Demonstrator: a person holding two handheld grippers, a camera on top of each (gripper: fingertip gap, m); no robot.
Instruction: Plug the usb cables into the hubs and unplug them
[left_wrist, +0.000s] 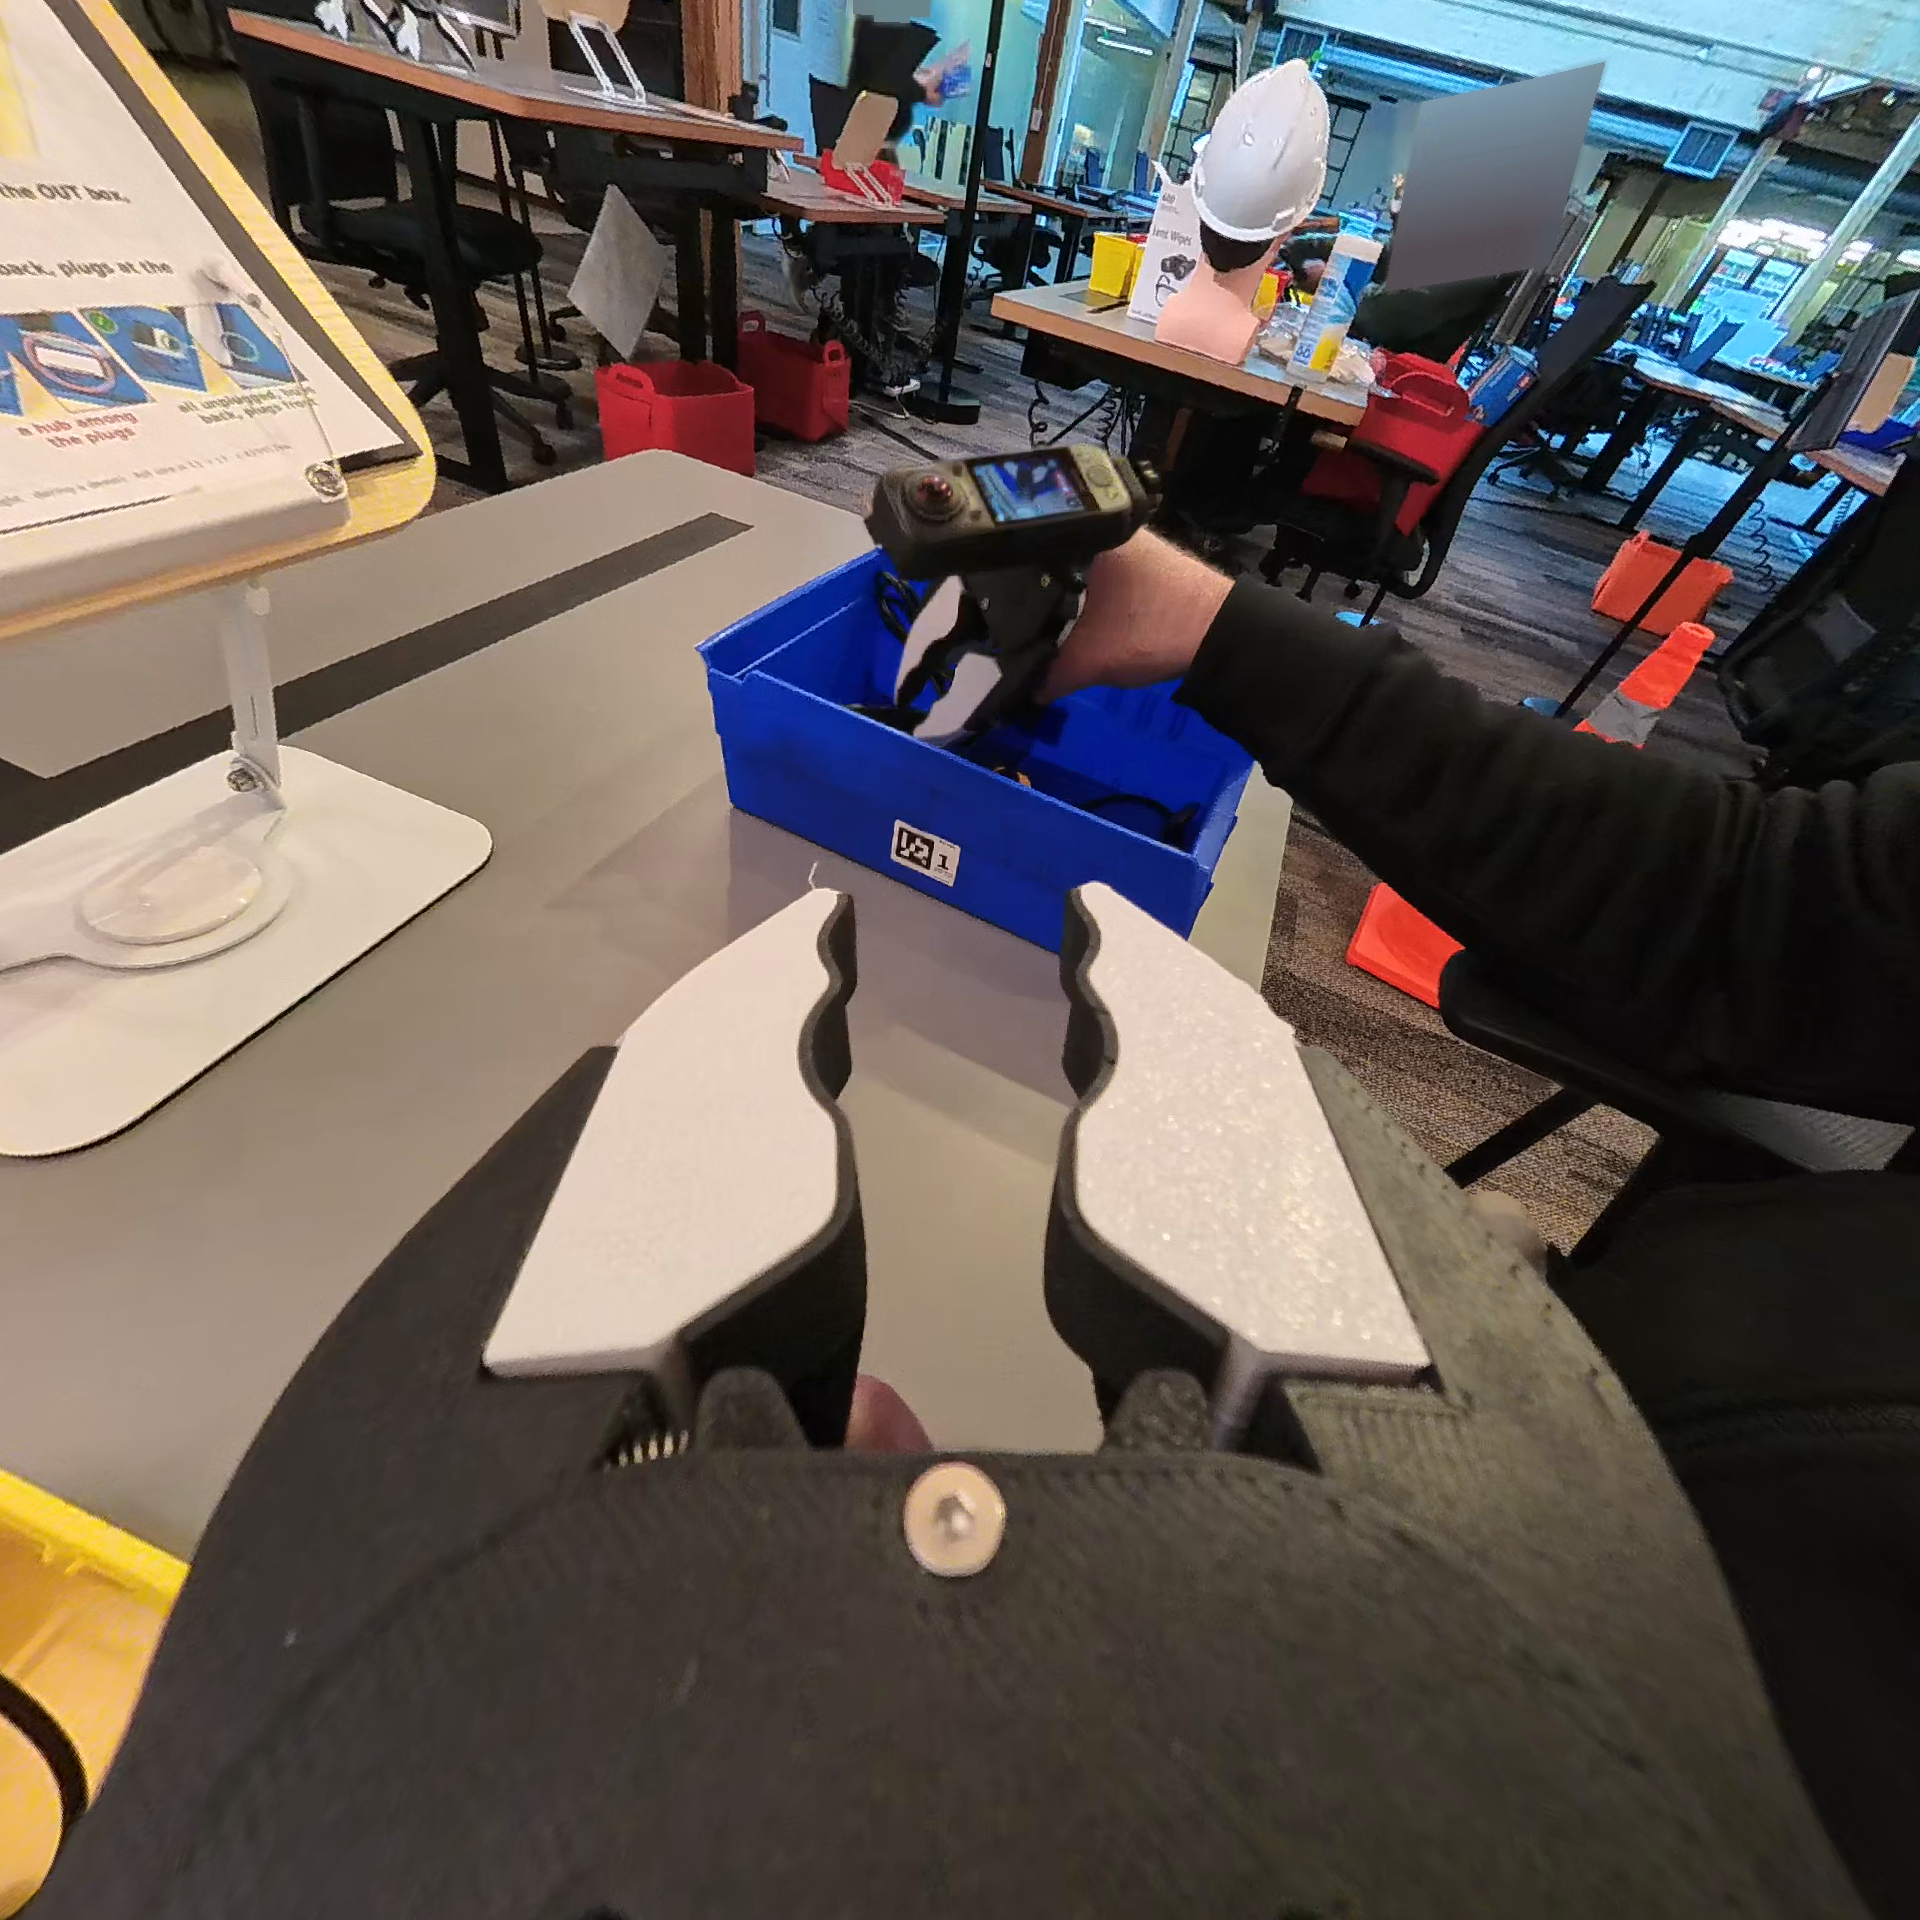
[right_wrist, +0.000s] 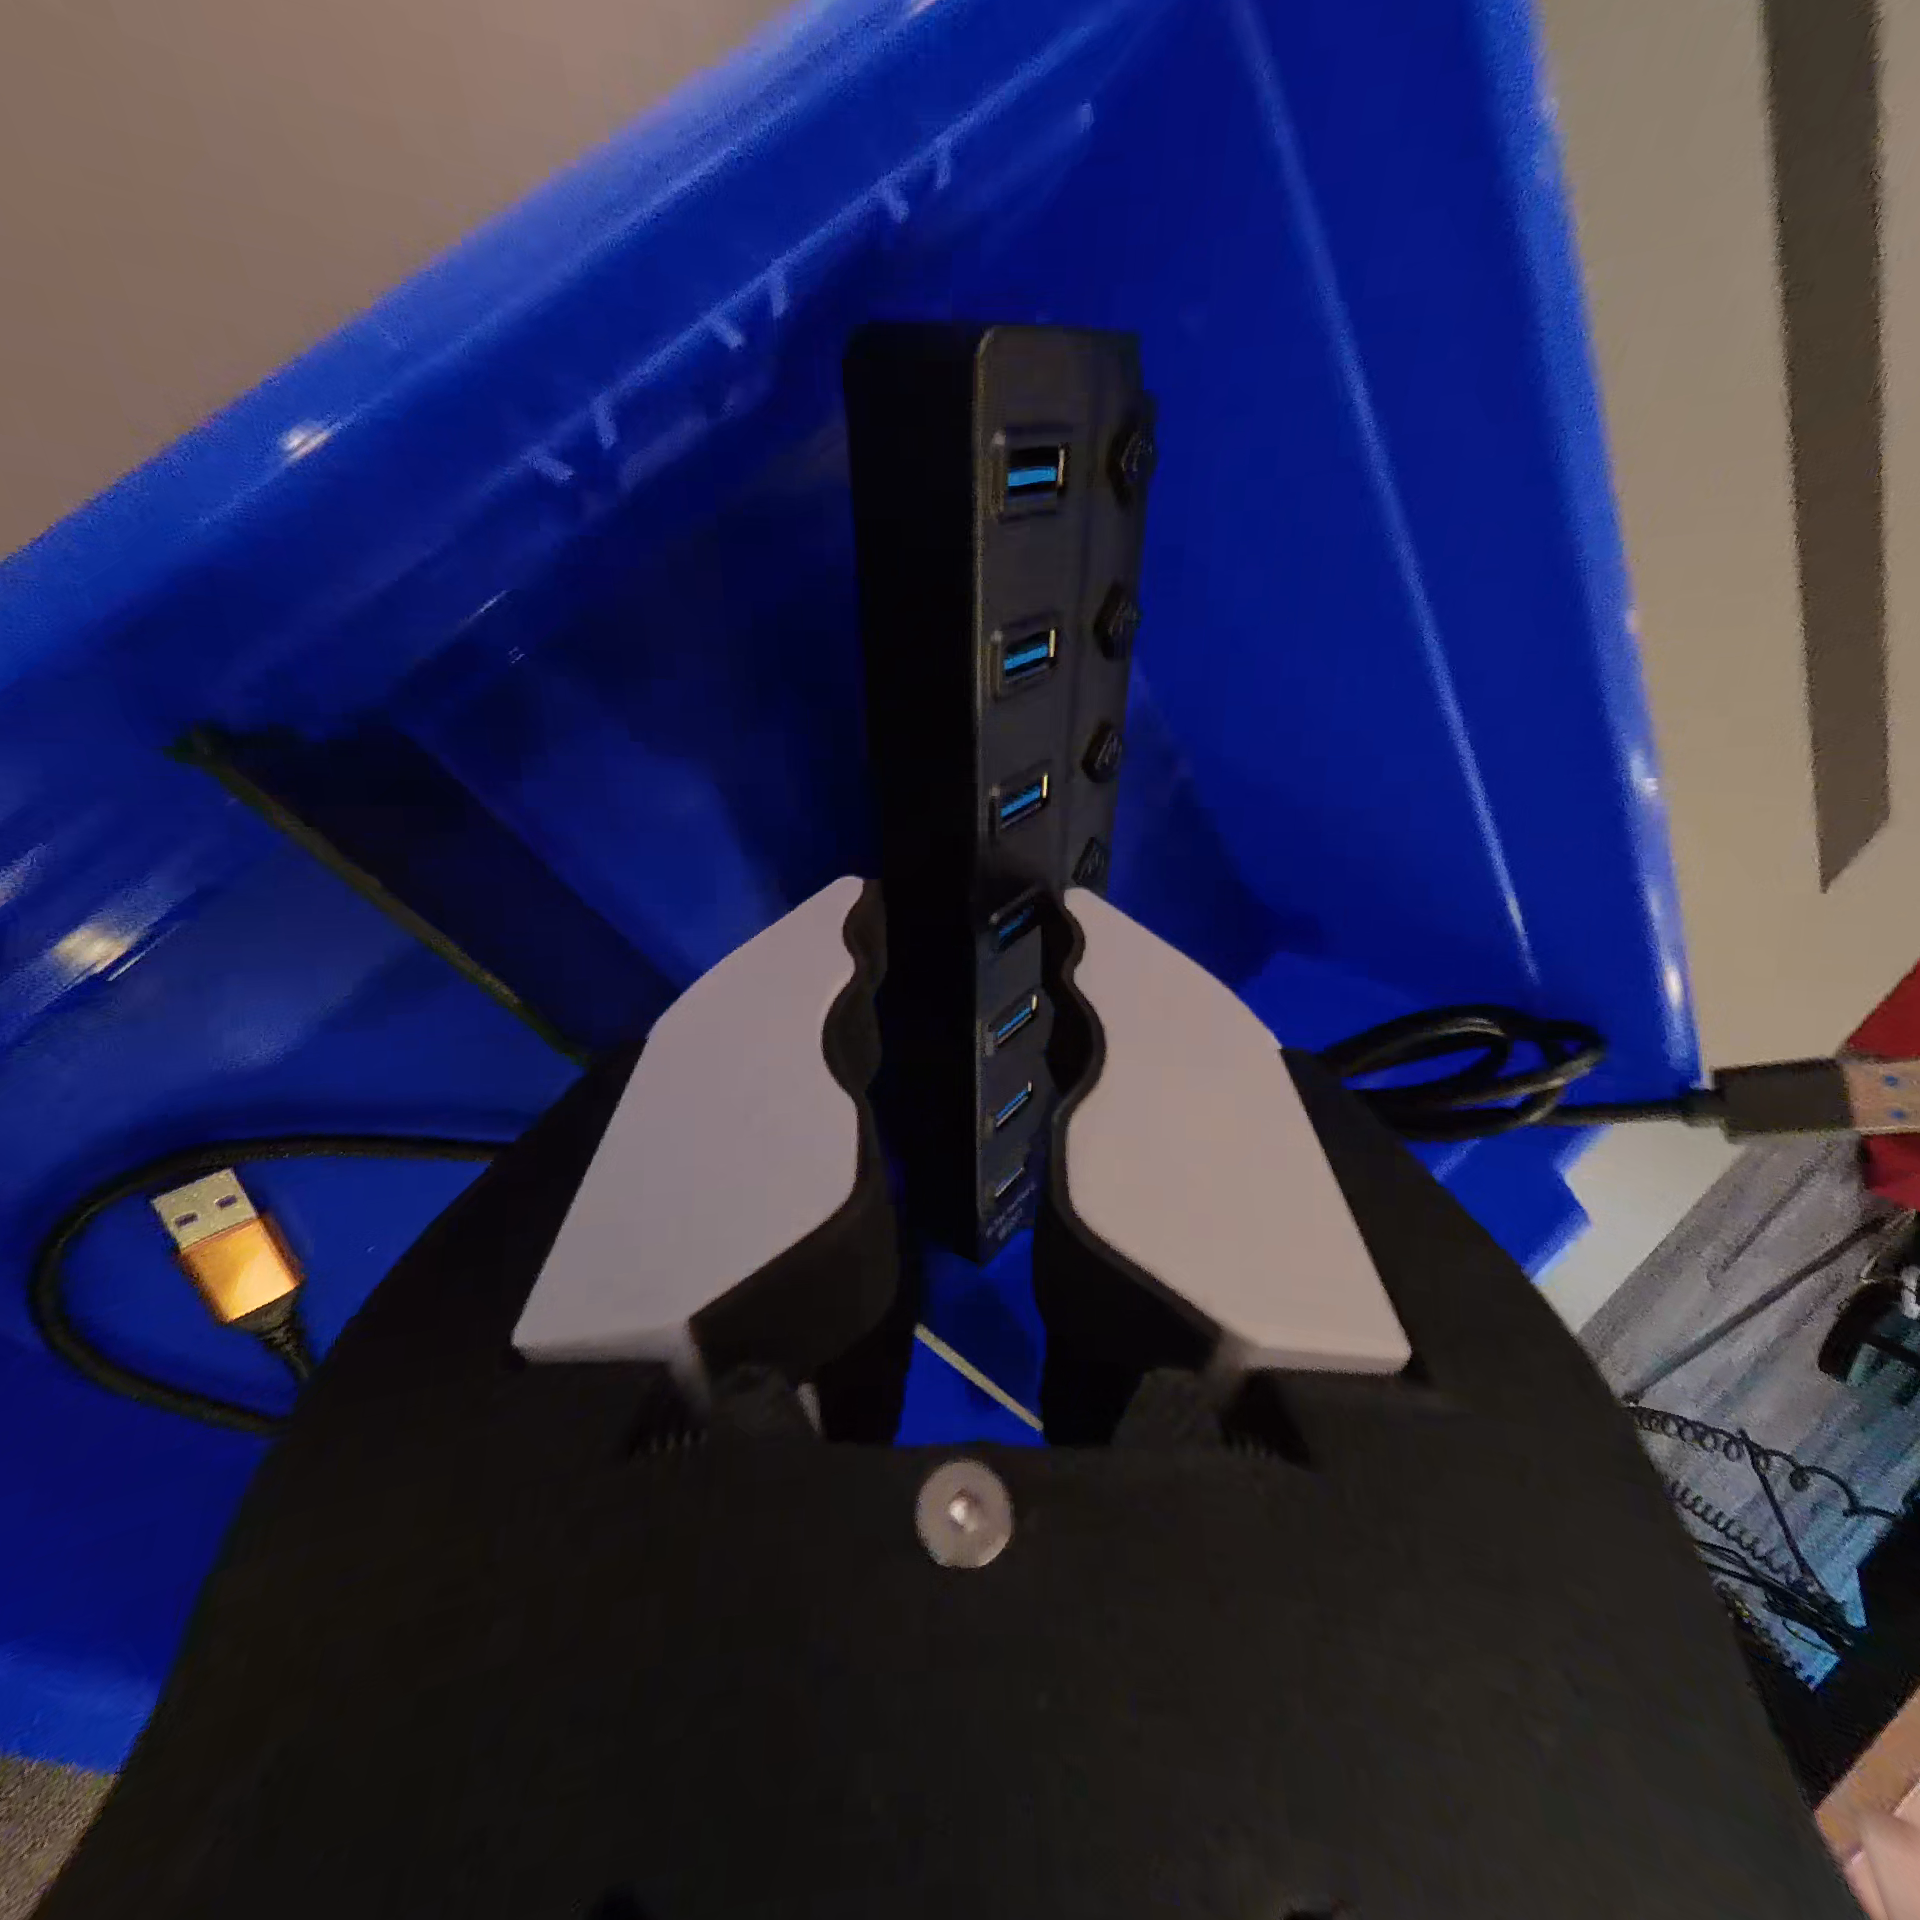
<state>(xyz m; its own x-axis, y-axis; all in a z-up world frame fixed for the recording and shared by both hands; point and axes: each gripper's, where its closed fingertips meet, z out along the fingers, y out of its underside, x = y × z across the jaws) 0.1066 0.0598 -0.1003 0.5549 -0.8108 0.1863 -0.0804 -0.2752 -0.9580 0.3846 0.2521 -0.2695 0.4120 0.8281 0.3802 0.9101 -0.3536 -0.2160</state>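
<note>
My right gripper (right_wrist: 966, 914) is shut on a long black USB hub (right_wrist: 1023, 644) with several blue ports and holds it up on end inside the blue bin (right_wrist: 1382, 520). A black cable with an orange USB plug (right_wrist: 229, 1257) lies on the bin floor at the left. A second black cable (right_wrist: 1465, 1060) coils at the right, and its grey plug (right_wrist: 1808, 1096) sticks out past the bin. My left gripper (left_wrist: 961, 925) is open and empty above the grey table (left_wrist: 582, 748), short of the bin (left_wrist: 997, 821). The right gripper (left_wrist: 951, 675) shows there reaching into the bin.
A white stand (left_wrist: 177, 914) holding an instruction board (left_wrist: 156, 312) sits at the table's left. A yellow bin corner (left_wrist: 62, 1621) shows at the lower left. The person's black sleeve (left_wrist: 1558, 810) crosses from the right. Orange cones (left_wrist: 1652, 675) and desks stand beyond the table. Spacing between my two grippers at the tips: around 40 cm.
</note>
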